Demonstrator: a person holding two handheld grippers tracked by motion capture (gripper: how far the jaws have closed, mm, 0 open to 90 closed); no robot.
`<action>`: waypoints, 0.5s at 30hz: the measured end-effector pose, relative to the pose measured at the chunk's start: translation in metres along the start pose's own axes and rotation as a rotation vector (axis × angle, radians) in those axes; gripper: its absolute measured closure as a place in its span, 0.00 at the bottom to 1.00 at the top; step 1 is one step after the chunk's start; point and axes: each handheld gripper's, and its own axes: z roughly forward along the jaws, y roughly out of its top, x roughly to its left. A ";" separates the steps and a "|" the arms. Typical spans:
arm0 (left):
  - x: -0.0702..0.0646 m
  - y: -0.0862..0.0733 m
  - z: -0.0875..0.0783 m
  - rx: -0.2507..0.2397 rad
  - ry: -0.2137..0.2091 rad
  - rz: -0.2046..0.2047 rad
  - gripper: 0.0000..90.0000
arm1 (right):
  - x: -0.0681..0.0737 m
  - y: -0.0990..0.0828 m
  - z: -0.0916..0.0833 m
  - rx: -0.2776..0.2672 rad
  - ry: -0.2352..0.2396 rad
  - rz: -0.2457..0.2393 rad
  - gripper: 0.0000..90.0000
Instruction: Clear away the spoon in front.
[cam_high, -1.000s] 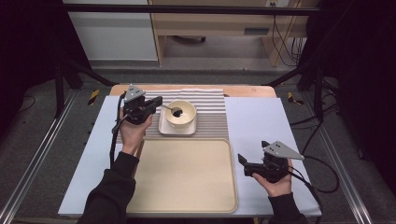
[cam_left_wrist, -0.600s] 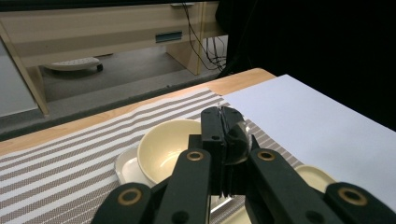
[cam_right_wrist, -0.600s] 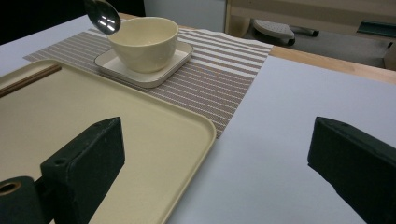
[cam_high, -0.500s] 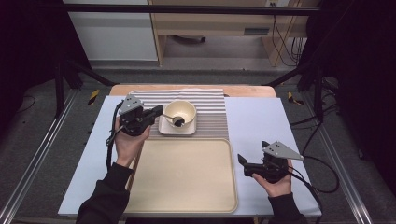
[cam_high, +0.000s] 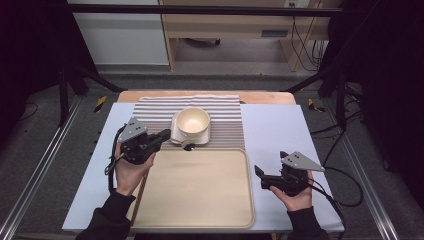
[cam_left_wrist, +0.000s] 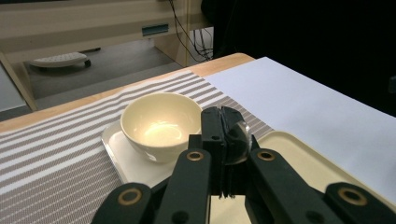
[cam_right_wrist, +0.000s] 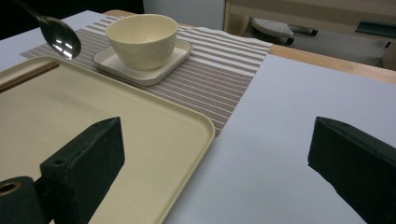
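Note:
My left gripper (cam_high: 161, 136) is shut on the handle of a metal spoon (cam_high: 188, 146), whose bowl hangs just above the far edge of the beige tray (cam_high: 200, 200). In the left gripper view the jaws (cam_left_wrist: 224, 122) pinch the spoon (cam_left_wrist: 239, 140) in front of the cream bowl (cam_left_wrist: 161, 122). That bowl (cam_high: 193, 121) stands on a square white plate (cam_high: 176, 137) on the striped mat (cam_high: 225, 120). My right gripper (cam_high: 258, 176) stands open by the tray's right edge, nothing between its jaws (cam_right_wrist: 217, 135). The right gripper view also catches the spoon (cam_right_wrist: 60, 37) in the air.
A pair of brown chopsticks (cam_high: 141, 184) lies along the tray's left side, also seen as chopsticks (cam_right_wrist: 28, 75) in the right gripper view. A pale blue sheet (cam_high: 280, 135) covers the table. Dark frame rails and cables run along both sides.
My left gripper has drawn back from the bowl toward the near left, taking the spoon out of the bowl to the tray's far edge. The right gripper has kept still.

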 end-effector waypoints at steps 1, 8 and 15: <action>-0.001 -0.001 -0.001 0.005 0.000 0.005 0.98 | 0.000 0.000 0.000 0.000 0.001 0.001 0.05; -0.012 -0.011 -0.007 0.024 -0.019 0.011 0.98 | 0.001 0.000 -0.001 0.001 -0.001 0.002 0.04; -0.022 -0.021 -0.012 0.040 -0.038 0.006 0.98 | 0.000 0.000 -0.002 -0.001 -0.001 0.000 0.04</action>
